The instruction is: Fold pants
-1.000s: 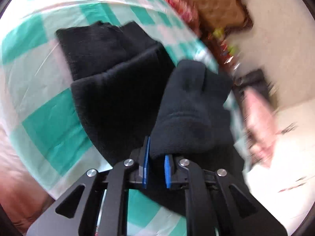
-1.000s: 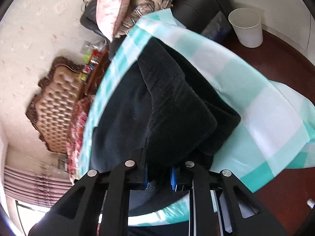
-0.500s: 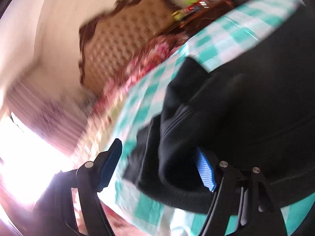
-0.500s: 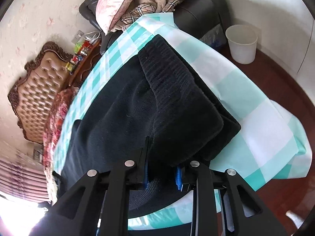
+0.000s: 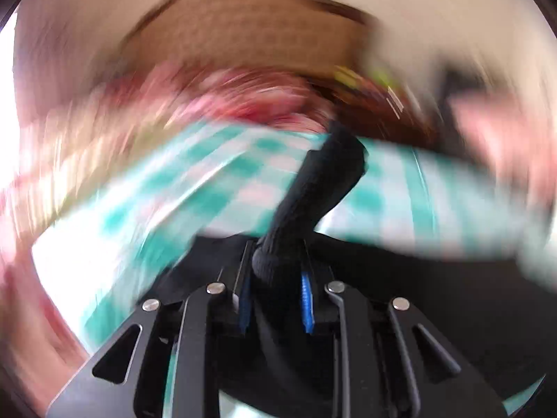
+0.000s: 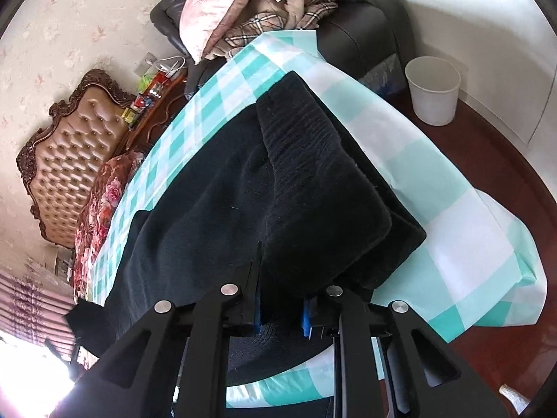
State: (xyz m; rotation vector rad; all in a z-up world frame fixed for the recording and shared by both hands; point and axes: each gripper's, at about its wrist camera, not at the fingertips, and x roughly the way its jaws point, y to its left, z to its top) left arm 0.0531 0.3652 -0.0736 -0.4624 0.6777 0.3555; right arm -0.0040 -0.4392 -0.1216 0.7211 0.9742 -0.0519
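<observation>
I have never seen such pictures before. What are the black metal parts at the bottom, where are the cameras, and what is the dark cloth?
No robot: a person holds one two-finger gripper in each hand, each with a camera looking along its fingers. The black bars are those grippers. In the blurred left view, the left gripper is closing with a roll of the black pants between its blue pads. In the right view, the right gripper is closing on a folded layer of the same pants. They lie on a green-and-white checked cloth. Behind stand a white bin and a dark armchair.
</observation>
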